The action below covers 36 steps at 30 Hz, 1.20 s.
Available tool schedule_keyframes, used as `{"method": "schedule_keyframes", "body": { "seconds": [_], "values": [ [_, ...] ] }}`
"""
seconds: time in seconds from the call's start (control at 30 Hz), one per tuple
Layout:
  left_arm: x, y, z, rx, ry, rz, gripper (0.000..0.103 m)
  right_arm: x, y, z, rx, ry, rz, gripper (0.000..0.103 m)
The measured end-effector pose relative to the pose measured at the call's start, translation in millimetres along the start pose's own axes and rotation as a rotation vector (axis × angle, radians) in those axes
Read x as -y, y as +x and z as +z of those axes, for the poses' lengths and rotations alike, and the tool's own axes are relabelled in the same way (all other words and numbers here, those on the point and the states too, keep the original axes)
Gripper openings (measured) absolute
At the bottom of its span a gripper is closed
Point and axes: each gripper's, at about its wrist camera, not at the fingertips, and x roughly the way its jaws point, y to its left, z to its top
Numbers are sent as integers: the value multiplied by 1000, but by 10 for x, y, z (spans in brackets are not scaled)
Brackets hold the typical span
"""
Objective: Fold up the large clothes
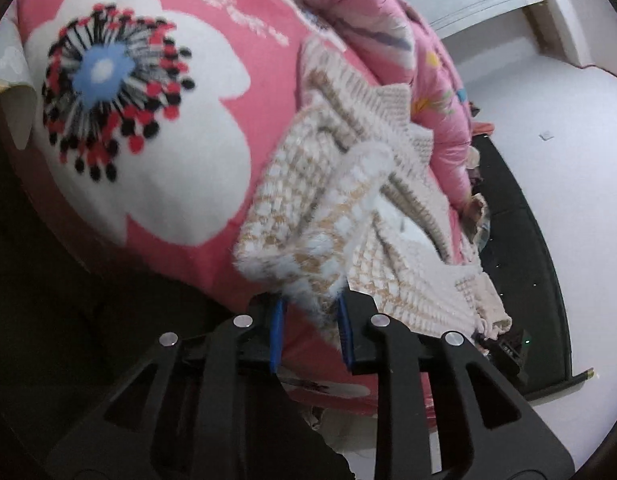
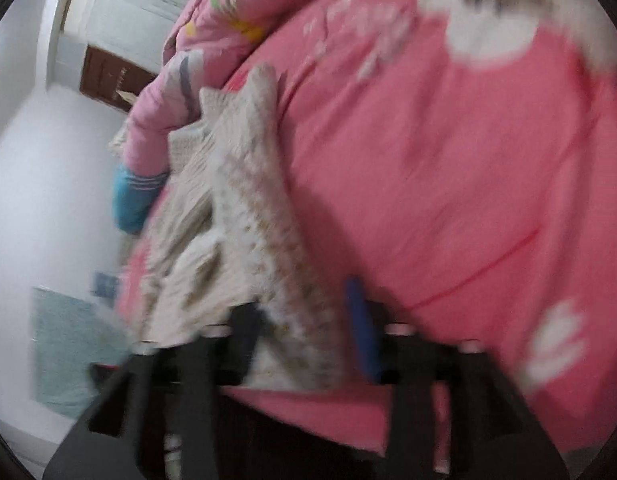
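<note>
A cream and tan checked knit garment lies crumpled on a pink bed cover with big white flowers. In the left wrist view its fluffy near corner reaches between the blue-padded fingertips of my left gripper. The jaws stand a little apart and the pads do not visibly squeeze the cloth. The right wrist view is blurred. There the same garment runs down to my right gripper, whose jaws stand wide, with an edge of the cloth lying loosely between them.
A bunched pink quilt lies behind the garment, with a blue cuff at one end. White floor and a dark strip run beside the bed. A pale teal mat lies on the floor.
</note>
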Motion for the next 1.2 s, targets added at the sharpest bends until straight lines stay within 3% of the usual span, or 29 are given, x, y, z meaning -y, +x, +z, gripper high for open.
{"method": "schedule_keyframes", "body": {
  "seconds": [0.17, 0.27, 0.37, 0.47, 0.53, 0.63, 0.7, 0.77, 0.8, 0.83, 0.93, 1.07, 1.17, 1.2],
  "values": [
    [-1, -186, -11, 65, 18, 61, 35, -293, -352, 143, 120, -134, -151, 55],
    [-73, -470, 74, 170, 24, 160, 36, -531, -302, 205, 129, -187, -119, 58],
    [-38, -574, 188, 213, 73, 191, 36, -771, -62, 203, 74, -254, -86, 59],
    [281, -380, 344, 169, 198, 176, 37, -993, 255, 183, 30, -329, -126, 59],
    [563, -140, 412, 111, 333, 201, 45, -1058, 428, 225, 31, -357, -195, 59],
    [999, 354, 422, 90, 597, 381, 45, -1053, 585, 311, 55, -371, -269, 59],
    [1072, 537, 436, 85, 654, 417, 44, -993, 720, 434, 60, -357, -314, 59],
    [1060, 695, 491, 77, 673, 460, 21, -944, 858, 528, 39, -341, -298, 44],
    [1046, 731, 523, 76, 678, 479, 6, -941, 913, 542, 23, -335, -281, 23],
    [1017, 723, 551, 84, 675, 483, 0, -940, 940, 547, 8, -325, -256, 15],
    [935, 464, 662, 140, 609, 448, 0, -1108, 829, 492, 73, -367, -258, 10],
    [892, 116, 804, 233, 535, 450, 0, -1347, 540, 453, 186, -407, -188, 9],
    [783, 71, 943, 180, 463, 329, 1, -1411, 570, 502, 191, -419, -177, 9],
    [756, 126, 979, 144, 445, 290, 16, -1385, 619, 519, 177, -409, -181, 9]
  ]
}}
